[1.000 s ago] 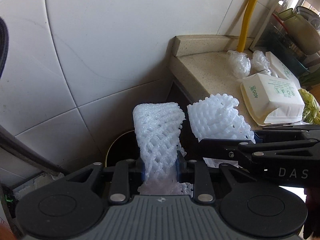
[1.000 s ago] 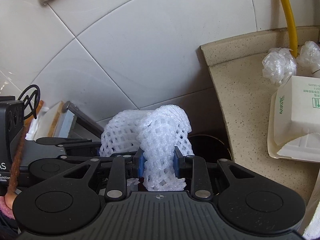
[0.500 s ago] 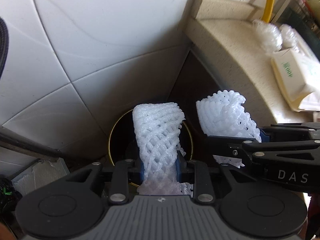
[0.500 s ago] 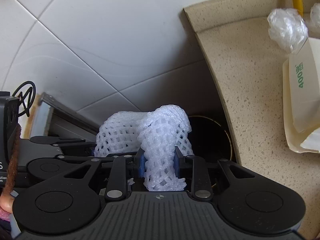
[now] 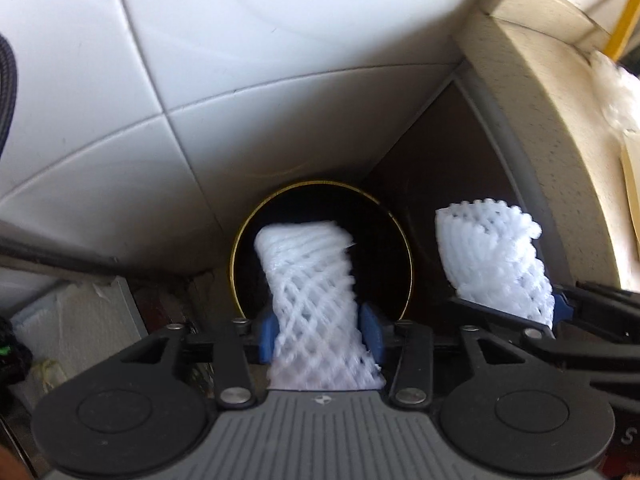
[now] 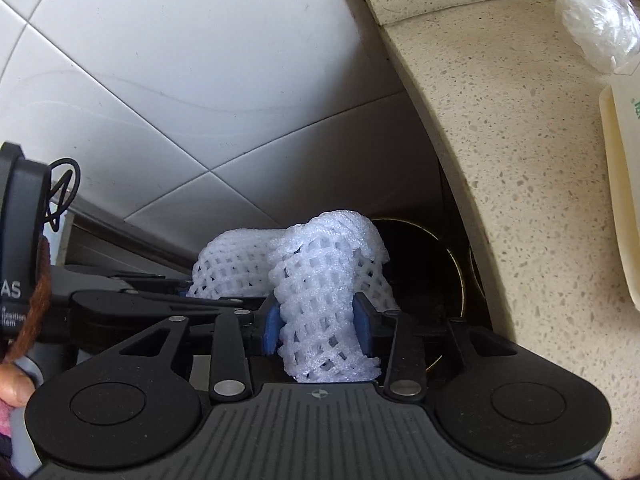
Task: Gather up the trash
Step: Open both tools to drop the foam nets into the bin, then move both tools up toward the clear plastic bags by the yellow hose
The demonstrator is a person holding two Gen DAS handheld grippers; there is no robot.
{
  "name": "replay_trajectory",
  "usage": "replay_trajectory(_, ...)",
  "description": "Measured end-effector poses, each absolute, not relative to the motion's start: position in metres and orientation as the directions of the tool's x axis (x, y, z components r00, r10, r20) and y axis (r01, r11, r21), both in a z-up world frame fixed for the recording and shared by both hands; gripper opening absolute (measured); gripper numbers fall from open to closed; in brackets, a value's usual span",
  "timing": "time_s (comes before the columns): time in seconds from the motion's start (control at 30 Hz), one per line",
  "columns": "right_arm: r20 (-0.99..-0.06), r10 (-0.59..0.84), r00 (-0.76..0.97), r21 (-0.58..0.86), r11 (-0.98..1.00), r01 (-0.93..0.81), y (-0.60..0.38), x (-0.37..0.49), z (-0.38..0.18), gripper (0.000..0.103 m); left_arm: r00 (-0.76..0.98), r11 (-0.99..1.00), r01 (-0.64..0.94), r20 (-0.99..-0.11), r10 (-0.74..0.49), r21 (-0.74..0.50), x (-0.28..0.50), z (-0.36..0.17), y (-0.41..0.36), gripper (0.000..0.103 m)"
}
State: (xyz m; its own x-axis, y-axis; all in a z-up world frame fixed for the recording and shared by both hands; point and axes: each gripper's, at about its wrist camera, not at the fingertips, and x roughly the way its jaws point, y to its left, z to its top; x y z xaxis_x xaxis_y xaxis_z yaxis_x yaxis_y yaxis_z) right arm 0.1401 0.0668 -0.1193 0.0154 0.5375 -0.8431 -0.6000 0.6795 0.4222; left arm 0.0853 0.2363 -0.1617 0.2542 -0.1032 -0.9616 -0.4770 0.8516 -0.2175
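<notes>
Left wrist view only, from left to right: a white foam slab (image 5: 76, 320) low against the tiled wall (image 5: 280, 40), then the full round mouth of the dark, gold-rimmed bin (image 5: 402, 236) on the floor in the corner. Right wrist view only: a thumb (image 6: 14, 384) at the far left edge, and on the speckled counter (image 6: 500, 140) a crumpled plastic bag (image 6: 600, 16) beside a cream carton (image 6: 624, 200). Just a sliver of the bin's rim there.

Left gripper (image 5: 320, 332): jaws opening, blue pads standing slightly off the left net (image 5: 308, 280), no longer squeezing it. Net upright between the fingers, blurred, its upper end directly above the bin's opening.

Right gripper (image 6: 318, 324): jaws likewise opening, thin dark gaps showing between pads and the right net (image 6: 316, 280). Net loose between the fingers, draped forward, just right of the bin's mouth in the left view.

Both nets: white foam mesh sleeves, diamond lattice, soft and slightly crushed; side by side, close together, poised near the counter's edge.
</notes>
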Motion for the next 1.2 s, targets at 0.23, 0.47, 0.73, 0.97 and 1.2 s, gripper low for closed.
replay_trajectory(0.23, -0.849, 0.523, 0.073, 0.372, 0.69, -0.621, 0.074, 0.134, -0.113, 0.058, 0.276, 0.823, -0.505, -0.952, -0.132, -0.26, 0.086, -0.162, 0.248, 0.046)
replay_trajectory(0.47, -0.846, 0.528, 0.07, 0.35, 0.651, -0.674, 0.077, 0.126, -0.115, 0.08, 0.348, 0.783, -0.541, -0.93, -0.122, -0.305, 0.072, -0.139, 0.261, 0.05)
replay_trajectory(0.73, -0.854, 0.508, 0.11, 0.269, 0.614, -0.742, 0.086, 0.117, -0.112, 0.087, 0.378, 0.796, -0.52, -0.919, -0.111, -0.31, 0.076, -0.129, 0.26, 0.051)
replay_trajectory(0.97, -0.792, 0.599, 0.12, 0.328, 0.583, -0.743, 0.056, 0.11, -0.079, 0.087, 0.427, 0.795, -0.522, -0.901, -0.071, -0.31, 0.067, -0.111, 0.244, 0.052)
replay_trajectory(1.2, -0.685, 0.7, 0.201, 0.373, 0.574, -0.729, -0.008, 0.109, -0.025, 0.089, 0.447, 0.807, -0.512, -0.894, -0.044, -0.296, 0.061, -0.093, 0.209, 0.053)
